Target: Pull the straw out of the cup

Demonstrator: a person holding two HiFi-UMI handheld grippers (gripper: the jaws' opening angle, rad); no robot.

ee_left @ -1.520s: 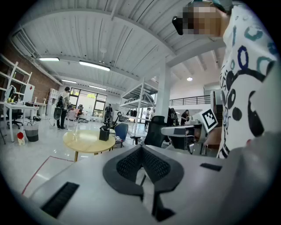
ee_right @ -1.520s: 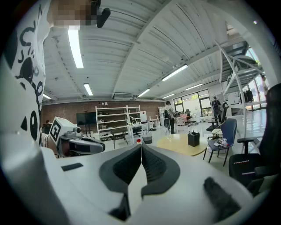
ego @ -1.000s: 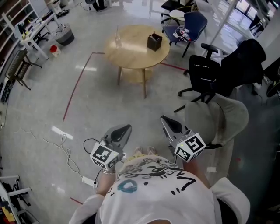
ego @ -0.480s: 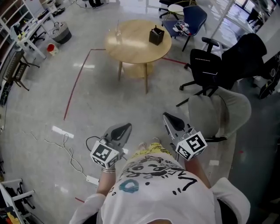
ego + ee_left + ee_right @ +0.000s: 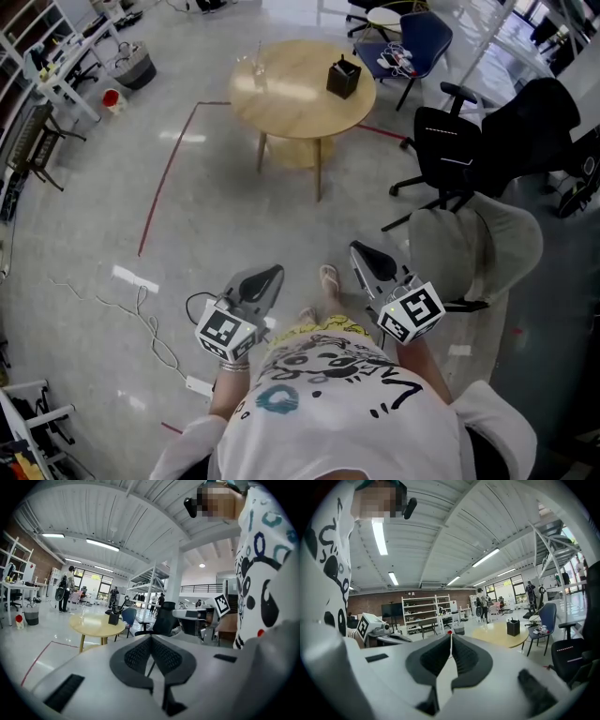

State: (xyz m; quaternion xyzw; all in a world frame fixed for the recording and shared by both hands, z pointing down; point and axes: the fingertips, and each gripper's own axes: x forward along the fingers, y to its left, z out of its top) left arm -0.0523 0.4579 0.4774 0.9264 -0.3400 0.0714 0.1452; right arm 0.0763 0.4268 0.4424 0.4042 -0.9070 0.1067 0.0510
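A clear cup with a straw (image 5: 255, 64) stands at the far left of a round wooden table (image 5: 300, 101), several steps ahead of me. The cup (image 5: 83, 613) is small and distant in the left gripper view and shows faintly as a glass (image 5: 484, 622) in the right gripper view. My left gripper (image 5: 271, 276) is held close to the body, shut with nothing in it; its jaws (image 5: 151, 639) meet. My right gripper (image 5: 357, 251) is held the same way, shut and empty, pads together (image 5: 450, 637). Both are far from the cup.
A black box (image 5: 343, 78) sits on the table's right side. Office chairs (image 5: 448, 150) and a grey armchair (image 5: 478, 246) stand to the right. Red tape lines (image 5: 169, 169) mark the floor; cables and a power strip (image 5: 150, 328) lie at the left. Shelving (image 5: 37, 103) lines the left wall.
The person has stepped forward; a foot now shows between the grippers. The table and chairs have shifted slightly in the head view. Both grippers stay shut near the body.
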